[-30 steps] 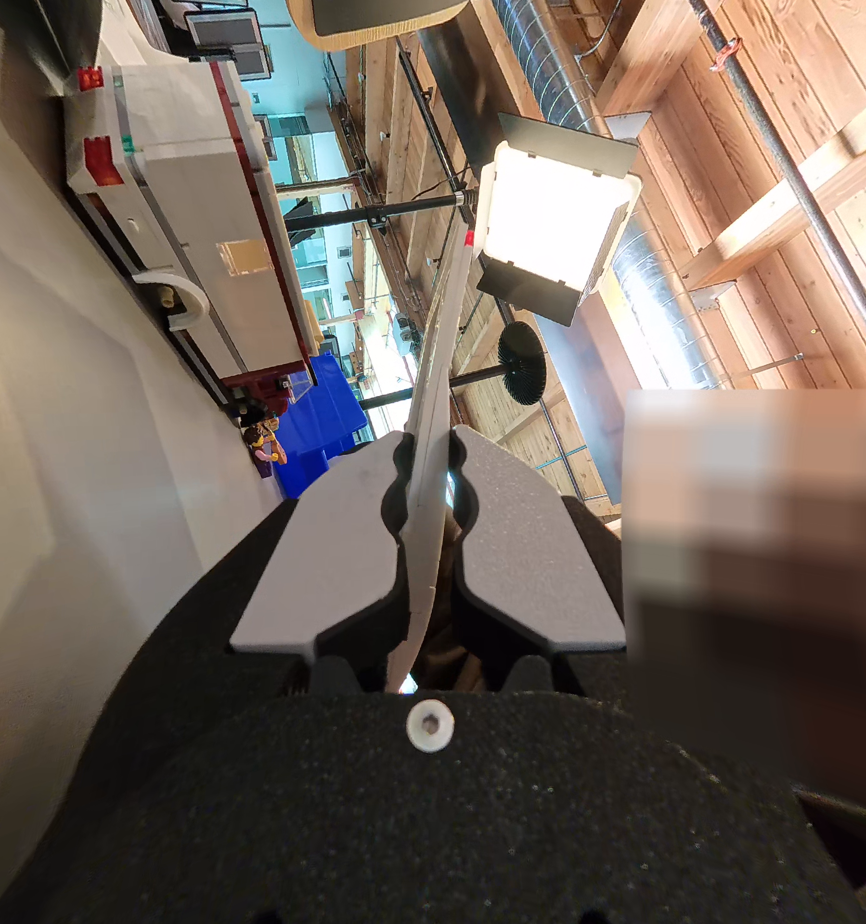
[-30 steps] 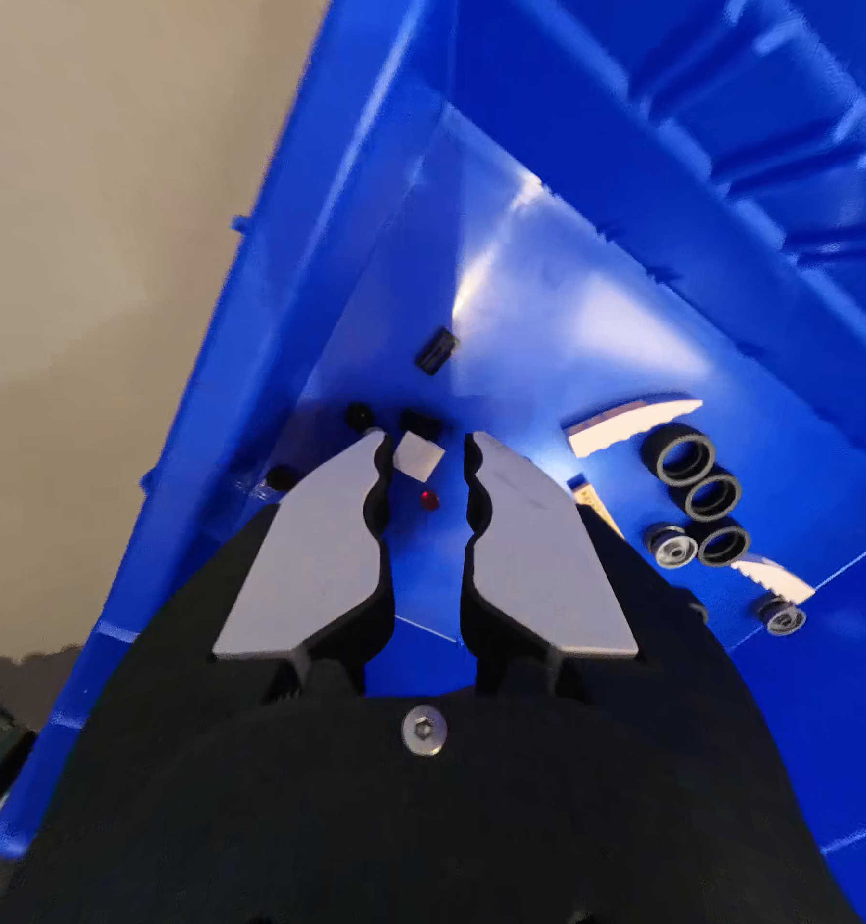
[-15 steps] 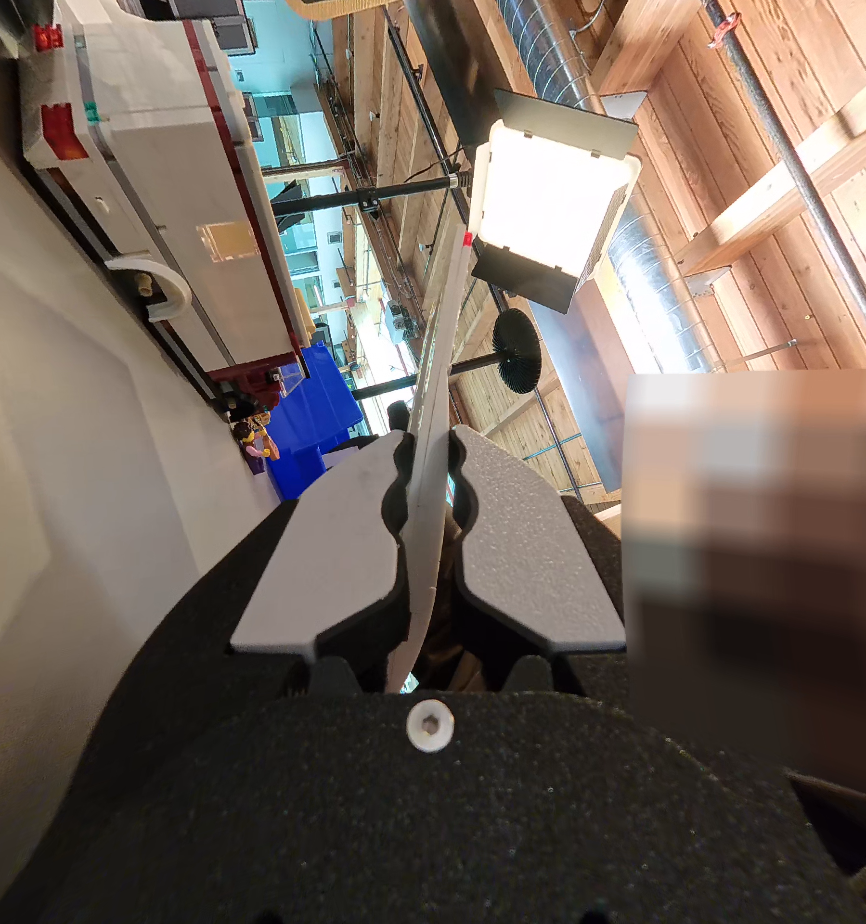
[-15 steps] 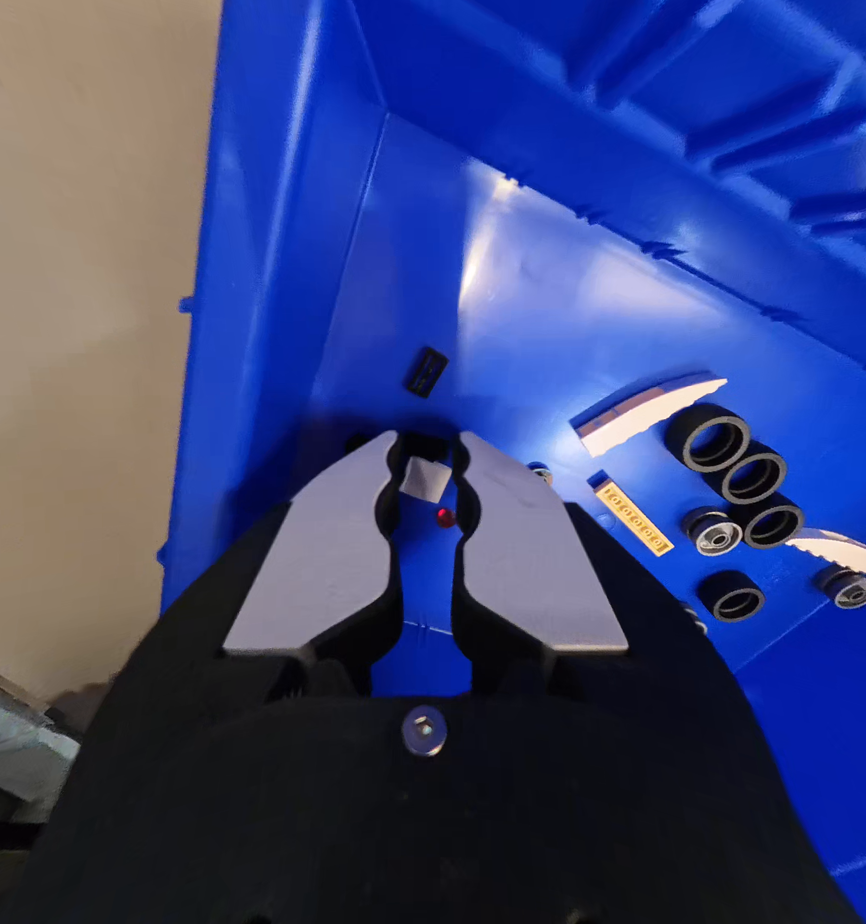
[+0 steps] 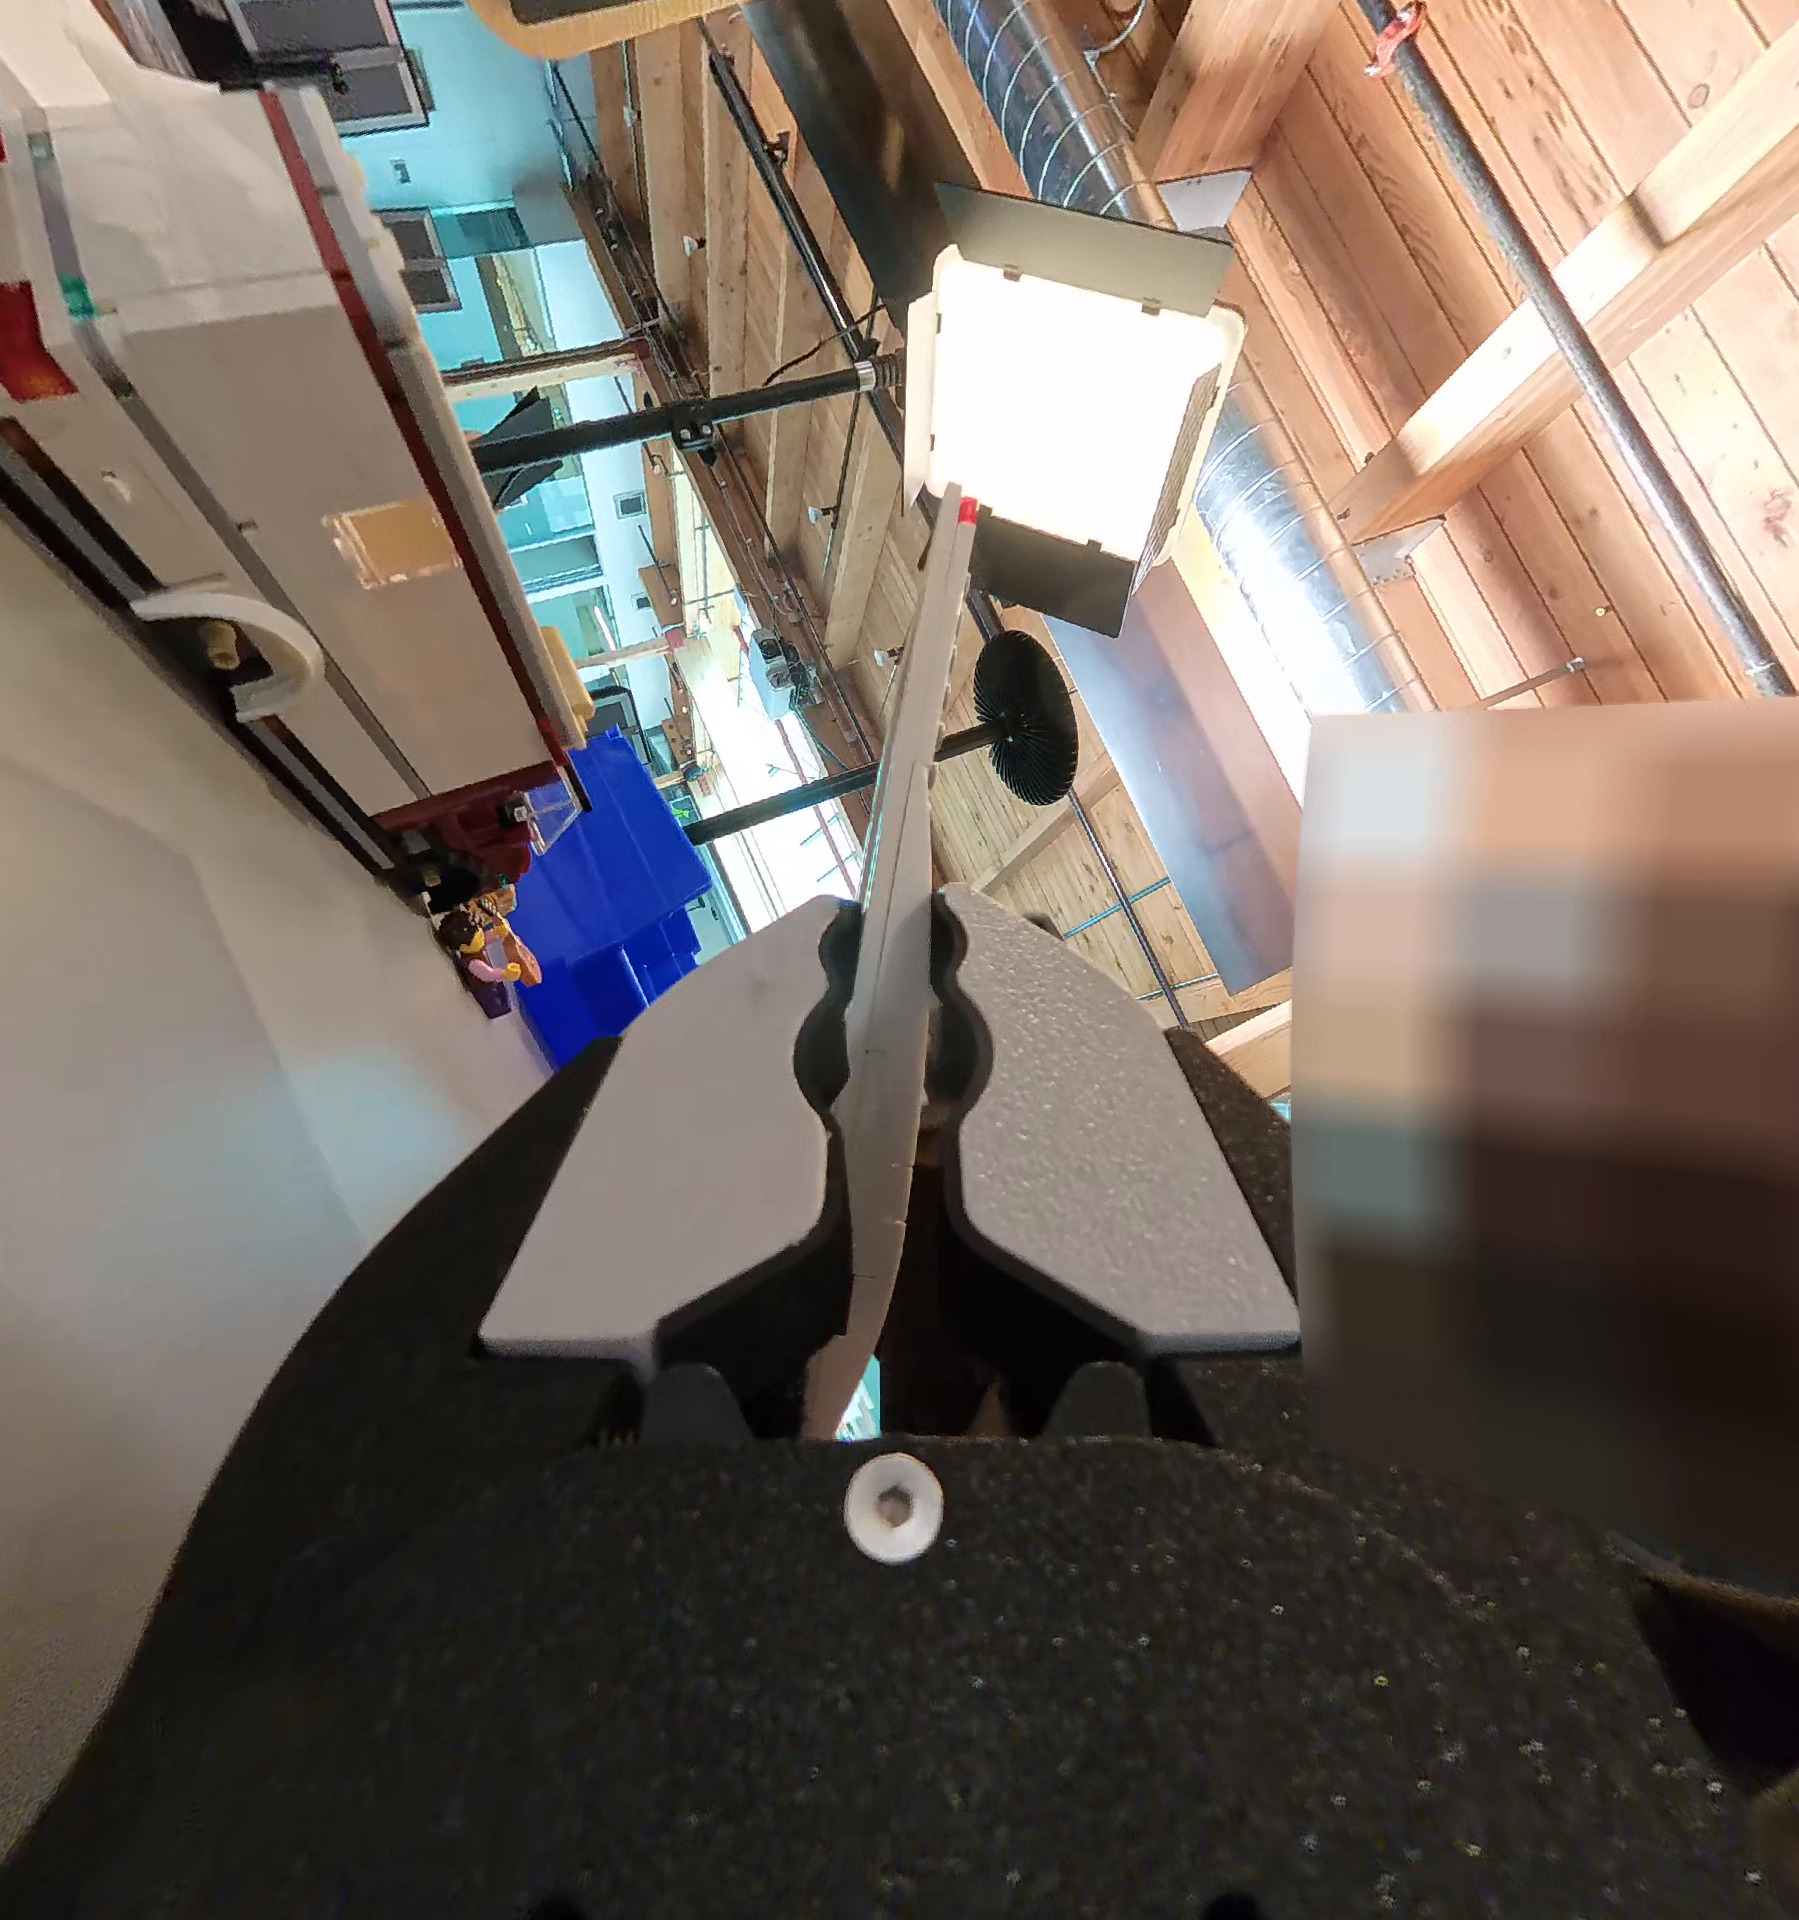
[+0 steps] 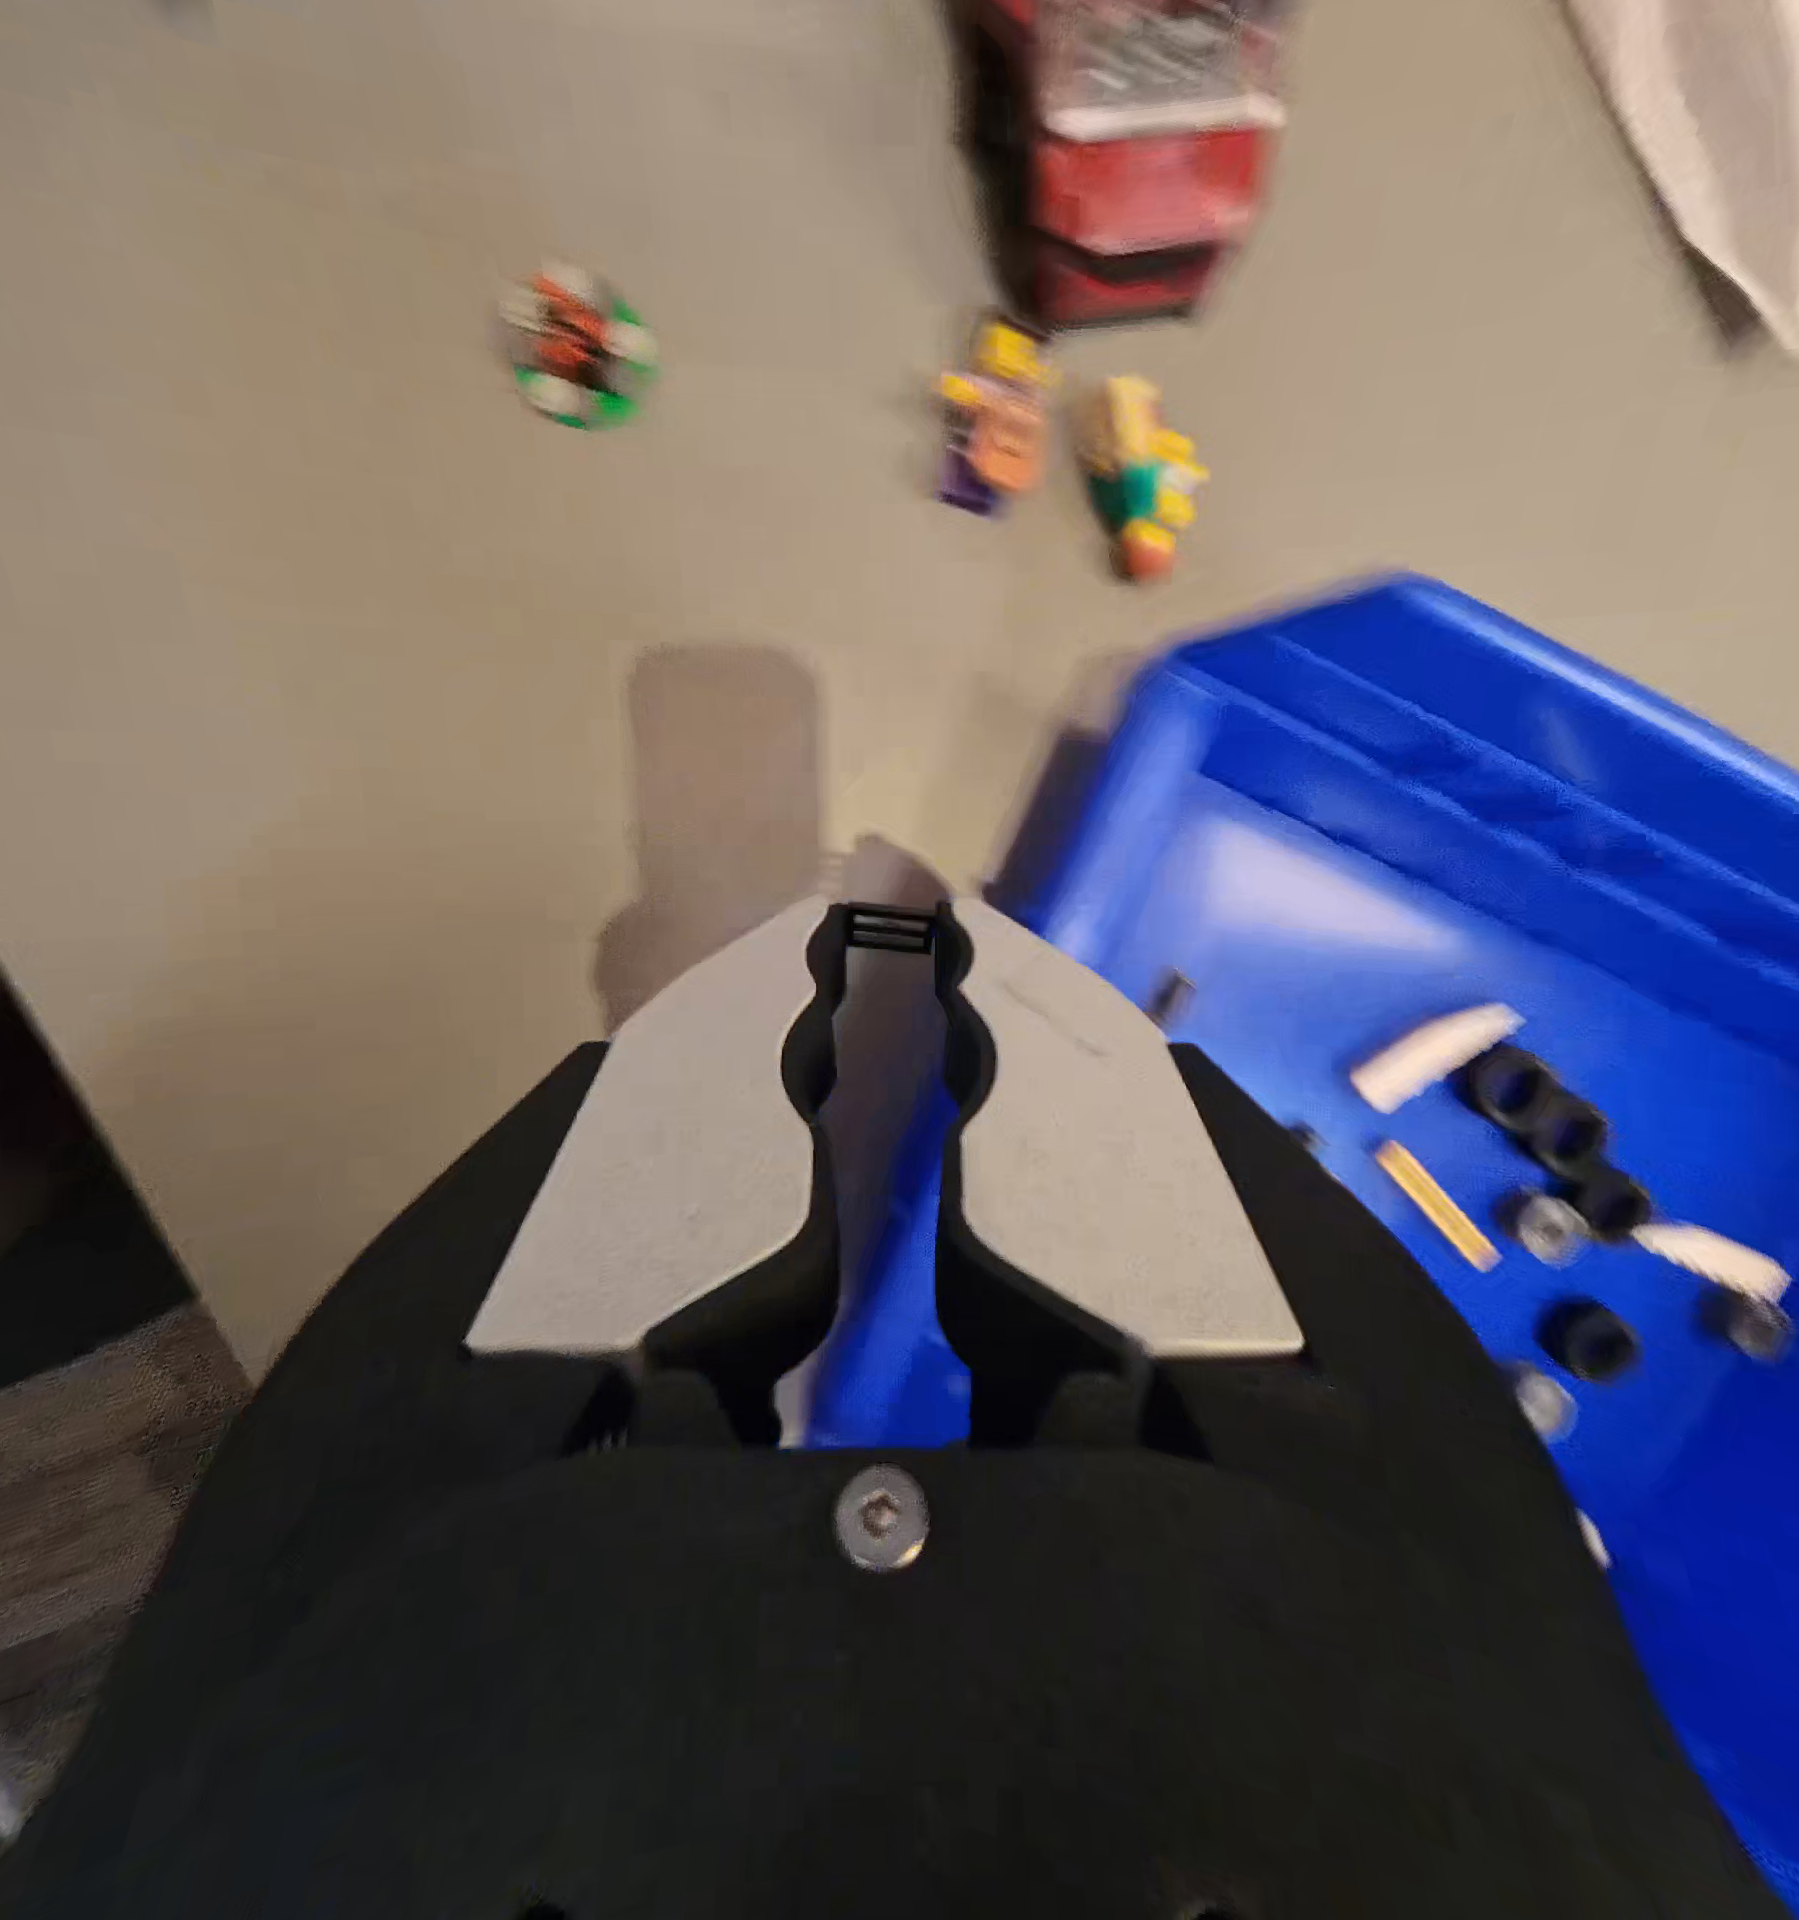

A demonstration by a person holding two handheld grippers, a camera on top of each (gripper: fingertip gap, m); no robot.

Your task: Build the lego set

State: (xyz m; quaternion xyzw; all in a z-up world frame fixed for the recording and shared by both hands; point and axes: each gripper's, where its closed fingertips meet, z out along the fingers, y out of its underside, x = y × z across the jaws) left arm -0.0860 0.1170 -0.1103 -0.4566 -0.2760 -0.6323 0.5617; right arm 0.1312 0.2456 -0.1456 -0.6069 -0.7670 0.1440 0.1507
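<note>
Your left gripper [image 5: 890, 935] pinches a long, thin white strip [image 5: 910, 810] with a small red tip; both pads press on its flat sides, and the strip runs up between the fingers toward a bright lamp panel [image 5: 1061, 416]. This grip looks the same as a second ago. Your right gripper [image 6: 890, 925] is nearly closed on a small piece at its fingertips: a black ribbed bar shows between the pads and a grey part sticks out in front, but the picture is blurred and I cannot tell more about its shape. A second ago these jaws stood wider, around a small white piece on the floor of the blue bin [image 6: 1446, 831]; now the gripper is raised over the beige table [image 6: 251, 520], beside the bin's corner. Only the right wrist view shows the inside of the bin, with black rings [image 6: 1544, 1122] and white curved pieces [image 6: 1435, 1049], and two small toy figures [image 6: 999, 416] on the table. Only the left wrist view shows the large white and dark red brick model [image 5: 251, 364] and the wooden ceiling [image 5: 1497, 312].
</note>
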